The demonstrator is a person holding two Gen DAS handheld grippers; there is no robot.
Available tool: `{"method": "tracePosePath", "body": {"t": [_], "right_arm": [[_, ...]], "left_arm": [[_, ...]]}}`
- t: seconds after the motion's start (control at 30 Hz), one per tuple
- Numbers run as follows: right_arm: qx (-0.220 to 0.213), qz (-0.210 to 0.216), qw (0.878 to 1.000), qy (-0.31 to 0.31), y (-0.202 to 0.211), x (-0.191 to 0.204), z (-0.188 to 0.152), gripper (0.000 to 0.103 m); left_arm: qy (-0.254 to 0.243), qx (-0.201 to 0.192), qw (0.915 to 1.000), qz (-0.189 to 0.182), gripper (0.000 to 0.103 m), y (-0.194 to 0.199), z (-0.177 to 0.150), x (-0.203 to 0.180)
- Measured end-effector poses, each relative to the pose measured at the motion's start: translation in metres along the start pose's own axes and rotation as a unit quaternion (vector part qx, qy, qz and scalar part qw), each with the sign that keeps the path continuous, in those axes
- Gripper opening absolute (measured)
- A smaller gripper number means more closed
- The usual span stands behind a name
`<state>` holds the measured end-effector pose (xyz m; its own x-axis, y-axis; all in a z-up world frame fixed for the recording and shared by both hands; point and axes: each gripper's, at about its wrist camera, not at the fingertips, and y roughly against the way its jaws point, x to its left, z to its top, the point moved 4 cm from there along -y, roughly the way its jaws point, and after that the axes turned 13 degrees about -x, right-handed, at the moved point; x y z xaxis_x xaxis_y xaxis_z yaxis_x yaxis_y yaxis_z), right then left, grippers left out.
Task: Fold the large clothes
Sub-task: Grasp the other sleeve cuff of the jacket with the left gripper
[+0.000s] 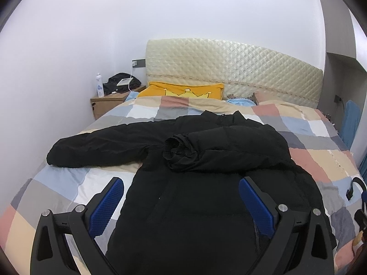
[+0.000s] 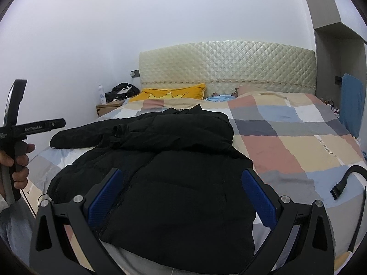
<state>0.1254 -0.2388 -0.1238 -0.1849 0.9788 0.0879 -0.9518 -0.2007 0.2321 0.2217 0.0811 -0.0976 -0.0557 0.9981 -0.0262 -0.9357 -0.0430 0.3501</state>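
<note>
A black puffer jacket [image 1: 195, 206] lies front up on the checked bedspread [image 1: 321, 155]. Its right sleeve [image 1: 206, 151] is folded across the chest, and its left sleeve [image 1: 96, 146] stretches out to the left. My left gripper [image 1: 181, 183] is open and empty, hovering above the jacket's lower body. My right gripper [image 2: 182, 176] is open and empty above the jacket [image 2: 174, 183] near its hem. The left gripper's body [image 2: 13, 128], held in a hand, shows at the left edge of the right wrist view.
A yellow pillow [image 1: 183, 90] lies at the quilted headboard [image 1: 229, 68]. A wooden nightstand [image 1: 107, 103] at the back left holds a spray bottle [image 1: 99, 85] and a black bag. A black strap [image 2: 344, 183] lies on the bed at right. A wall runs along the left.
</note>
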Motion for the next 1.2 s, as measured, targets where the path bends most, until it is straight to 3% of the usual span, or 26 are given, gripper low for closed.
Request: {"method": "tracePosePath", "body": {"t": [0.2,0.4,0.5,0.57,0.7,0.8,0.87,0.93,1.07,1.2], "right_arm": [[0.007,-0.015,1.0,-0.01,-0.002,-0.006,-0.008,0.103],[0.001,-0.023,1.0,-0.016,-0.006,-0.009,-0.007,0.103],[0.002,-0.022,1.0,-0.014,-0.007,-0.008,-0.007,0.103],[0.002,-0.025,1.0,-0.012,-0.009,-0.007,-0.008,0.103],[0.001,-0.029,0.999,-0.02,-0.017,-0.007,-0.013,0.103],[-0.003,-0.033,0.999,-0.022,-0.024,-0.005,-0.014,0.103],[-0.004,-0.031,0.999,-0.019,-0.027,-0.001,-0.014,0.103],[-0.005,-0.033,0.999,-0.017,-0.029,0.002,-0.015,0.103],[-0.004,-0.032,0.999,-0.026,-0.029,0.004,-0.015,0.103],[0.01,-0.045,0.999,-0.015,-0.037,0.004,-0.02,0.103]], "left_arm": [[0.054,0.038,0.9973,-0.033,0.102,-0.015,-0.005,0.0],[0.005,0.032,0.9991,-0.028,0.102,-0.025,0.0,-0.004],[0.027,0.052,0.9961,-0.066,0.102,-0.046,0.016,0.006],[0.035,0.049,0.996,-0.067,0.102,-0.06,0.034,0.021],[0.052,0.037,0.9968,-0.048,0.102,-0.093,0.066,0.071],[0.078,0.05,0.9953,-0.028,0.102,-0.118,0.074,0.12],[0.095,0.072,0.9929,0.008,0.102,-0.135,0.069,0.159],[0.125,0.089,0.9876,0.03,0.102,-0.147,0.058,0.196],[0.221,0.129,0.9659,0.04,0.102,-0.172,0.019,0.271],[0.252,0.144,0.9534,0.084,0.1,-0.187,-0.014,0.325]]}}
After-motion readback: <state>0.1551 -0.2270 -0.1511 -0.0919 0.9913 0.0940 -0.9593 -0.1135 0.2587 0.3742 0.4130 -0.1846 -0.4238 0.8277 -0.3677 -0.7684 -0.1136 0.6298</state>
